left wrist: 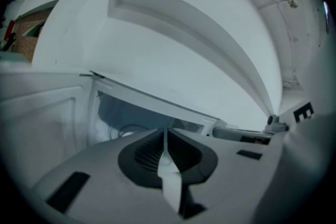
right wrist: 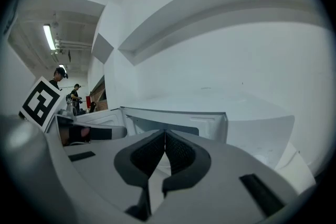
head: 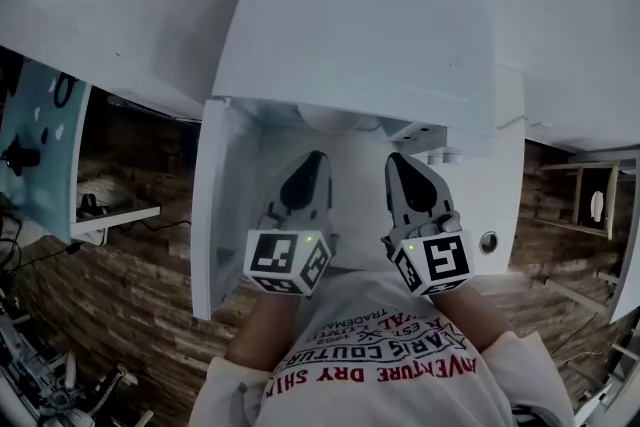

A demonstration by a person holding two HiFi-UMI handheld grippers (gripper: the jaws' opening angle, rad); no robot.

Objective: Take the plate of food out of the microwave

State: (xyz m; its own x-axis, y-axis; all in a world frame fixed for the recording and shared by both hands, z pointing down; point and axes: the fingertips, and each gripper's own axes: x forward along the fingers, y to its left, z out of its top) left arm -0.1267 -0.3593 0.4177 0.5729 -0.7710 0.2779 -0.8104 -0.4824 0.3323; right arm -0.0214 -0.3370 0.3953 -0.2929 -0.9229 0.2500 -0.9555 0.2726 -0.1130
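Both arms are held out in front of the body, side by side and near each other. The left gripper (head: pixel 315 158) and the right gripper (head: pixel 394 158) are pointed forward and a little down, at the open front of the white microwave (head: pixel 350 45). The marker cubes are at the near ends, close to the person's chest. The microwave door (head: pixel 214 215) is swung wide open to the left, just beside the left gripper.

In the left gripper view, the jaws of the left gripper (left wrist: pixel 167 132) are pressed together, and nothing is held between them. In the right gripper view, the jaws of the right gripper (right wrist: pixel 165 134) are pressed together too, and they are also empty. Neither gripper is seen touching the microwave or the door.

The plate (head: pixel 330 120) is inside the microwave, on its floor. It is seen as a pale round shape beyond the tips of both grippers. In the left gripper view the plate (left wrist: pixel 128 131) is seen just left of the closed jaws. The food on it cannot be made out.
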